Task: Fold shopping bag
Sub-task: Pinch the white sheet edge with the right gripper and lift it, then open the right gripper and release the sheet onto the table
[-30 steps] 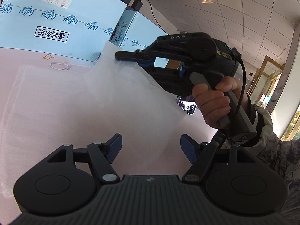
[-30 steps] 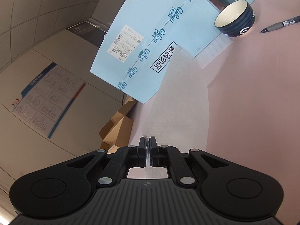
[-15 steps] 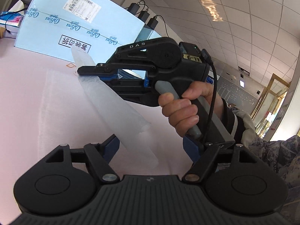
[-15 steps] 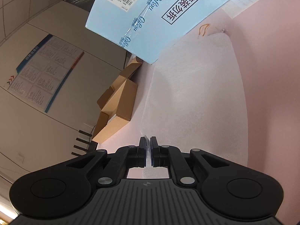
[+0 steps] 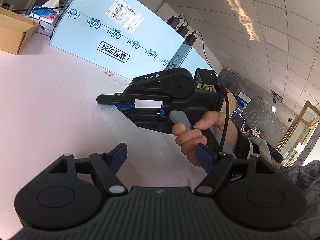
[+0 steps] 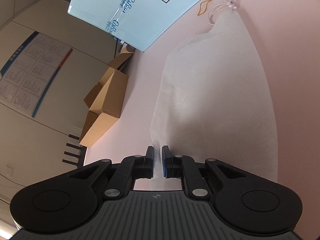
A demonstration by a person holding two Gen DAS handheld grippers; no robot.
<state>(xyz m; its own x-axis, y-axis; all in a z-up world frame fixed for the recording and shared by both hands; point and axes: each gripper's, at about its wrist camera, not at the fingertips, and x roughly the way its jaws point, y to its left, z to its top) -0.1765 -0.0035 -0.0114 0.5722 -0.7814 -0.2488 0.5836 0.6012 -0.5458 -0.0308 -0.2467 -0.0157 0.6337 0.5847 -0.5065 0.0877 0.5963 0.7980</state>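
Swung down from mid-air a second ago and laid flat now: shopping bag [image 6: 216, 100], white and fuzzy, spread on the pink table [image 6: 290, 30] from six toward one o'clock in the right wrist view. Lowered with it, right gripper [image 6: 158, 160], jaws now opening off the near bag edge, fabric between them but pads no longer pressing. Probably one fold just set down and being released. Left gripper [image 5: 162, 156] spread wide, nothing between its fingers, hovering over bare table. Readable at eleven o'clock in the left wrist view: blue carton [image 5: 120, 32] taped with repeated "Cobou"-like script, boxed Chinese label, barcode sticker. "DAS" on the right gripper's housing.
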